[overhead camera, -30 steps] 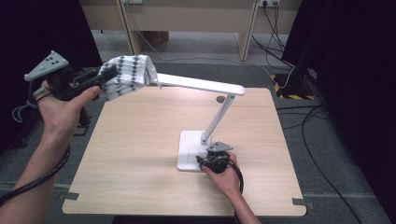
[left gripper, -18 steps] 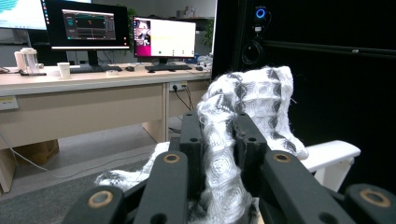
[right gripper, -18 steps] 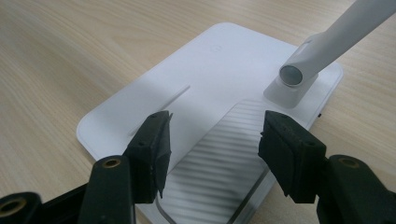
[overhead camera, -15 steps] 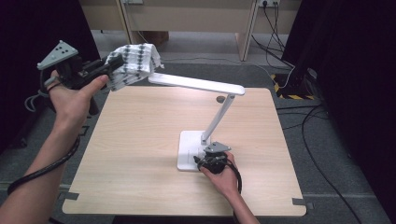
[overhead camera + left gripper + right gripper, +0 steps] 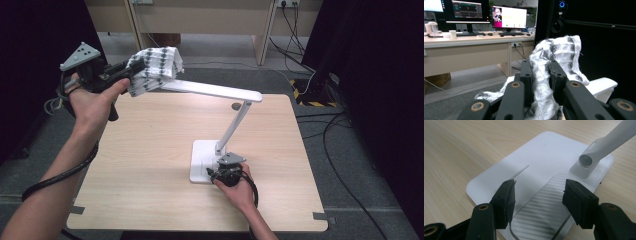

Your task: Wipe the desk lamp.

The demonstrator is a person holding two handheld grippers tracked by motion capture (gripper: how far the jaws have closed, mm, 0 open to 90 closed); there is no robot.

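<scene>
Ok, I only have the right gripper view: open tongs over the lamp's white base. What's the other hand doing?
Observer: The left tongs are shut on a black-and-white cloth, held at the tip of the lamp head.
Operator: Is the cloth on the table?
Observer: No, it is up in the air, past the table edge at the far left corner.
Operator: And my tongs, touching the base?
Observer: The right tongs hover open over the lamp base; contact is unclear.

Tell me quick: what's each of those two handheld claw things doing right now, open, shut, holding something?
Left gripper: shut on the black-and-white patterned cloth, at the lamp head's end.
Right gripper: open, holding nothing, jaws over the white rectangular lamp base.
</scene>
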